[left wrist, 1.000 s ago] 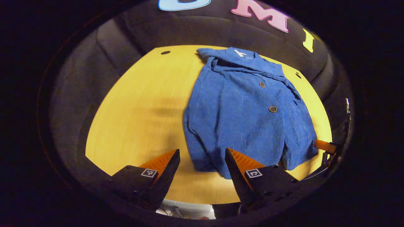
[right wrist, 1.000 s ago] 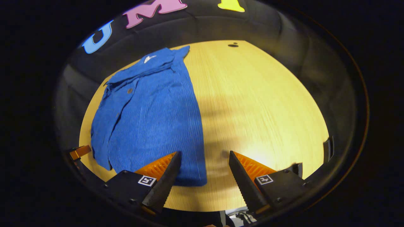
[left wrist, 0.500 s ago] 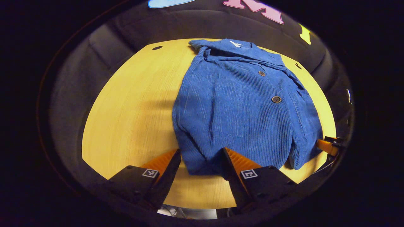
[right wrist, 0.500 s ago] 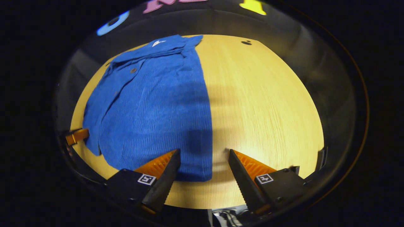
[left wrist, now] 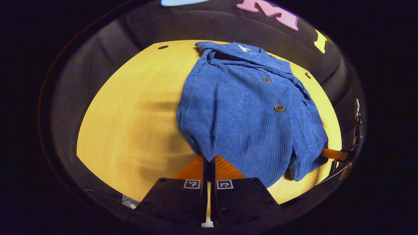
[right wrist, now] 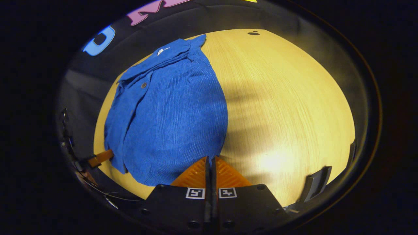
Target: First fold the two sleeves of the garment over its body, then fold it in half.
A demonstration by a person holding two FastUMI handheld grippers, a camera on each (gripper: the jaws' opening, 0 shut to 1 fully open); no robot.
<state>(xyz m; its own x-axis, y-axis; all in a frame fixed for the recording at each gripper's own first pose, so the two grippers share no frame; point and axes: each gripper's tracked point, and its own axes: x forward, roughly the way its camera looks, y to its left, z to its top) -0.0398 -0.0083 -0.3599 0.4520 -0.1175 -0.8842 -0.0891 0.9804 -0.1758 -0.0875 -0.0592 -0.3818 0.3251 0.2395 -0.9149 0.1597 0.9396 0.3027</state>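
A blue corduroy garment (left wrist: 245, 111) lies buttoned on the round wooden table (left wrist: 130, 114), collar at the far side, both sleeves folded in over its body. My left gripper (left wrist: 209, 158) is shut on the near hem at the garment's left corner, and the cloth bunches up into the fingertips. In the right gripper view the same garment (right wrist: 169, 114) spreads to the left, and my right gripper (right wrist: 210, 159) is shut on the hem's right corner. One finger (left wrist: 333, 154) of the right gripper shows by the hem in the left gripper view, and one finger (right wrist: 100, 157) of the left gripper at the left in the right gripper view.
Bare table (right wrist: 287, 98) stretches to the right of the garment in the right gripper view, with a small dark hole (right wrist: 253, 33) near its far edge. Another hole (left wrist: 162, 47) sits at the far left. Black cloth walls ring the table.
Both grippers were open just short of the hem; they have moved onto it and shut on its two near corners, and the hem's edge now puckers toward the fingertips.
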